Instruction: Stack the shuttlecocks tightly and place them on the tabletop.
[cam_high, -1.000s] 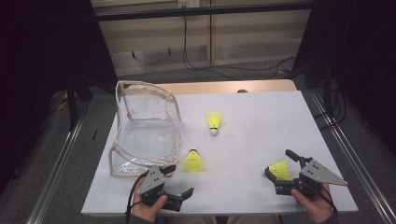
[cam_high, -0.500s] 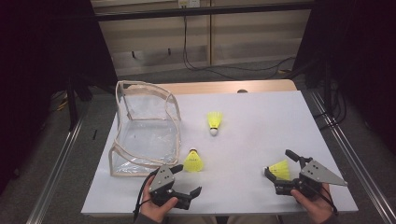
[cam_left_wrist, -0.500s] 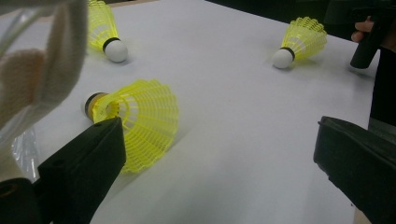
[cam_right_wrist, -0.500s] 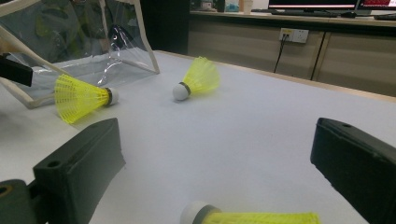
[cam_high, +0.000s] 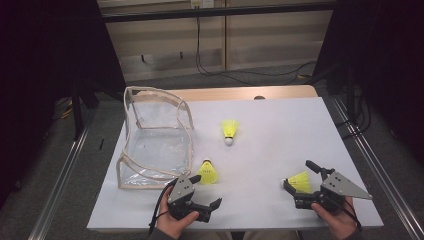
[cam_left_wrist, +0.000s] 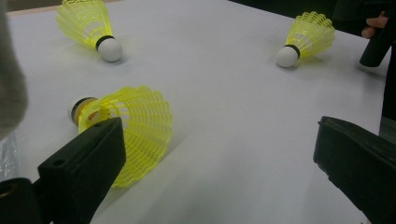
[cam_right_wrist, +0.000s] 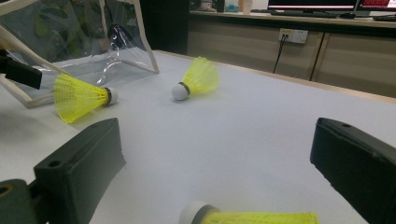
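Observation:
Three yellow shuttlecocks lie on the white table (cam_high: 270, 125). The near-left shuttlecock (cam_high: 207, 172) (cam_left_wrist: 126, 126) lies beside the clear bag, just ahead of my left gripper (cam_high: 206, 191) (cam_left_wrist: 219, 140), which is open; its left jaw is close to the skirt. The near-right shuttlecock (cam_high: 299, 182) (cam_right_wrist: 252, 217) lies between the jaws of my open right gripper (cam_high: 299, 175) (cam_right_wrist: 215, 140), not clamped. The third shuttlecock (cam_high: 230, 131) (cam_right_wrist: 196, 79) (cam_left_wrist: 88, 25) lies in the middle of the table, apart from both.
A clear plastic bag (cam_high: 155, 137) (cam_right_wrist: 93, 42) with beige trim stands open at the table's left. Beyond the table's far wooden edge (cam_high: 250, 93) are cables and cabinets. Metal rails run along both sides of the table.
My left gripper has shifted right and slightly forward, closer to the shuttlecock beside the bag. The right gripper and all shuttlecocks have stayed put.

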